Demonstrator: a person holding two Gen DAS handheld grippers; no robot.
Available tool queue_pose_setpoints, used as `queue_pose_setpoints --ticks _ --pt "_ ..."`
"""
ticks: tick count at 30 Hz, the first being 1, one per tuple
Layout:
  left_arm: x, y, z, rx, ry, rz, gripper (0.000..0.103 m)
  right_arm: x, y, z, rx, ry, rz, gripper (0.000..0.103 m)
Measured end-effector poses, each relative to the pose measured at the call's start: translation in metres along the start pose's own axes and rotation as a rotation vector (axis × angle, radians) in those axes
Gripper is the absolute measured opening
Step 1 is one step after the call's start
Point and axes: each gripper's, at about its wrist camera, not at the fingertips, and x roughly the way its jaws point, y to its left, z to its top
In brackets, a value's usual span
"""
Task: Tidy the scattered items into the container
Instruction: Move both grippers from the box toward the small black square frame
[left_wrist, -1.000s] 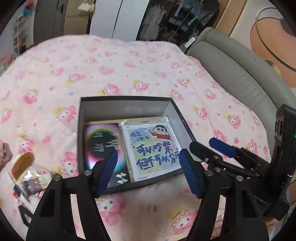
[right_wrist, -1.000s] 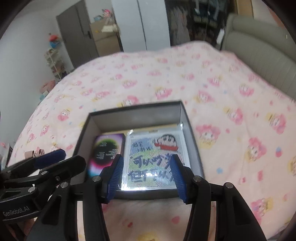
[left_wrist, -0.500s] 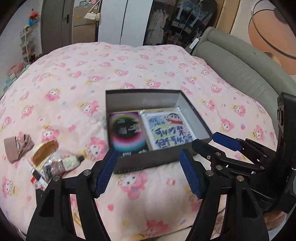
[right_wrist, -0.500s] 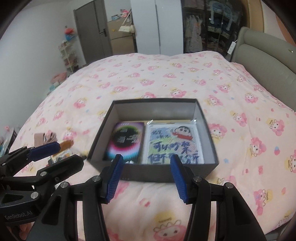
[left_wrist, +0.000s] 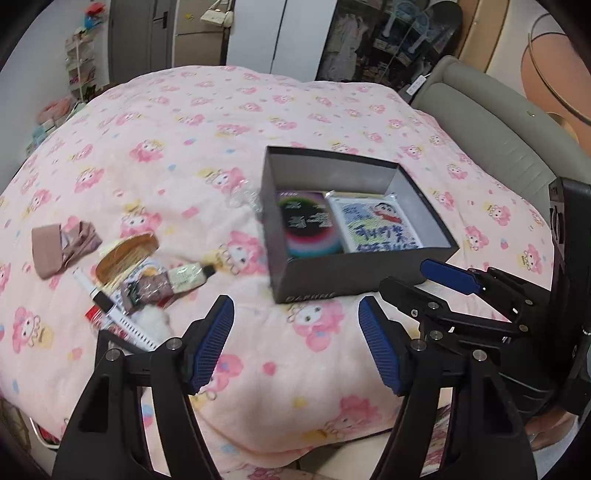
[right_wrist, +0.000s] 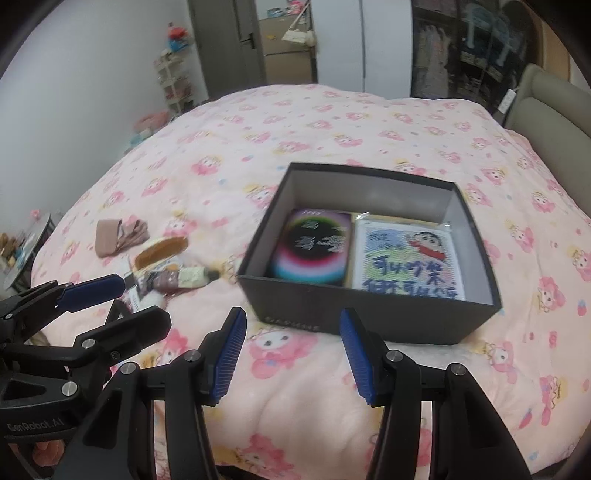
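Observation:
A dark grey box (left_wrist: 351, 275) (right_wrist: 369, 314) sits open on the pink bed. Inside lie a dark card with a rainbow ring (left_wrist: 308, 229) (right_wrist: 314, 251) and a cartoon-printed packet (left_wrist: 376, 227) (right_wrist: 404, 262). Left of the box is a loose pile: beige cloth (left_wrist: 59, 247) (right_wrist: 114, 236), a wooden comb (left_wrist: 125, 254) (right_wrist: 160, 251), a small bottle (left_wrist: 188, 277) (right_wrist: 194, 277), a white pen (left_wrist: 110, 314) and a cotton ball (left_wrist: 153, 321). My left gripper (left_wrist: 295, 306) (right_wrist: 142, 301) hangs open and empty near the pile. My right gripper (right_wrist: 292, 315) (left_wrist: 404, 275) is open and empty in front of the box.
The pink cartoon quilt (left_wrist: 184, 122) covers the whole bed, and its near edge drops away under both grippers. A grey padded headboard (left_wrist: 491, 125) runs along the right. Crumpled clear plastic (left_wrist: 247, 195) lies against the box's left wall. A wardrobe and door stand behind the bed.
Both grippers have drawn back from over the box toward the bed's near edge. The box now looks smaller and farther off, and the pile at the left has come fully into view.

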Motion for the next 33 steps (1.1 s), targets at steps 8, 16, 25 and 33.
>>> queue_pose_setpoints --ticks 8,16,25,33 --pt "-0.006 0.043 -0.024 -0.072 0.008 0.056 0.071 0.022 0.04 -0.005 -0.067 0.051 0.012 0.049" --pt "-0.006 0.099 -0.047 -0.174 0.025 0.104 0.07 0.053 0.092 -0.006 -0.149 0.107 0.032 0.049" --pt "-0.008 0.152 -0.077 -0.254 0.051 0.166 0.071 0.087 0.147 -0.016 -0.248 0.183 0.1 0.049" --pt "-0.003 0.199 -0.109 -0.381 0.075 0.17 0.072 0.117 0.183 -0.031 -0.288 0.266 0.202 0.06"
